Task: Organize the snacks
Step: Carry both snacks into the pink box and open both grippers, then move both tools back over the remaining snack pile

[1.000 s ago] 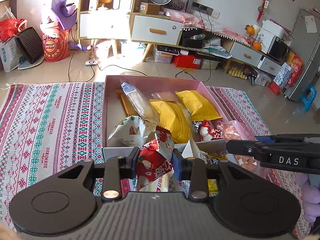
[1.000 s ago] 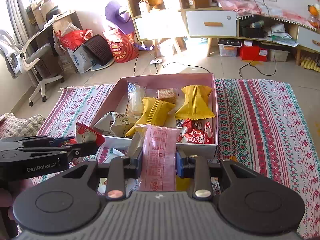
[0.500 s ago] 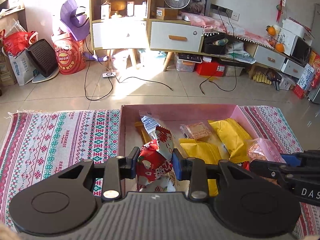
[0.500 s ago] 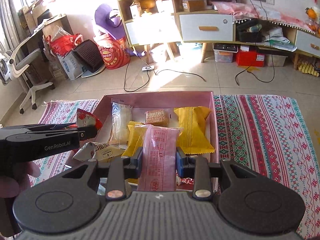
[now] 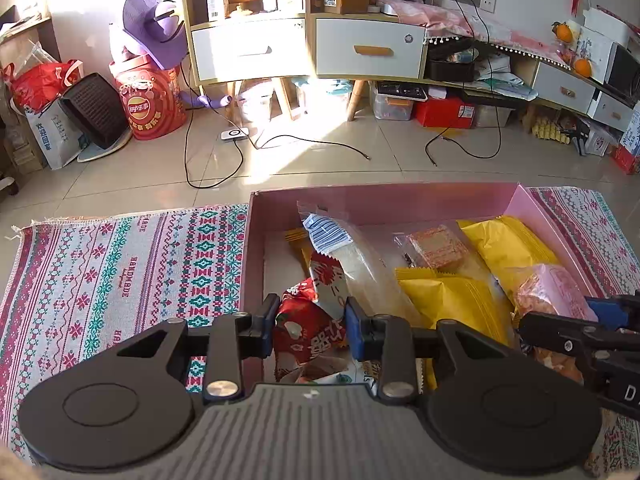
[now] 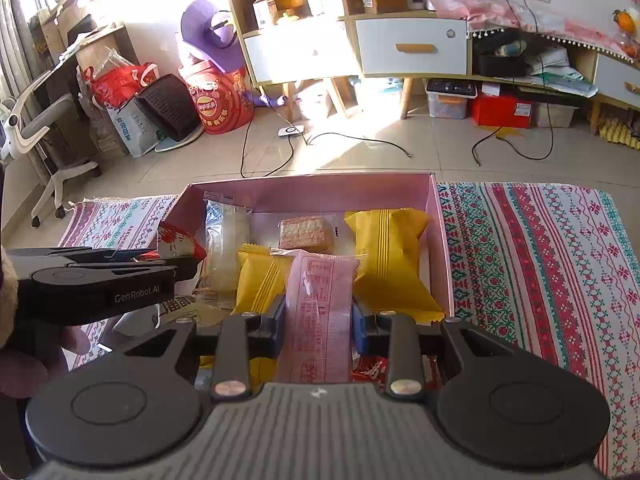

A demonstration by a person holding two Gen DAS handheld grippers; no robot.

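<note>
My left gripper is shut on a red snack packet and holds it over the near left part of the pink box. My right gripper is shut on a pink snack packet over the box's near middle. The box holds two yellow packets, a clear long packet and a small brown biscuit pack. The left gripper also shows at the left of the right wrist view, and the right gripper at the right of the left wrist view.
The box sits on a patterned woven cloth on the floor. Beyond it are tiles with cables, a shelf cabinet, a red snack drum and bags at the left.
Both grippers have moved forward with their packets, from the box's near edge to over the box.
</note>
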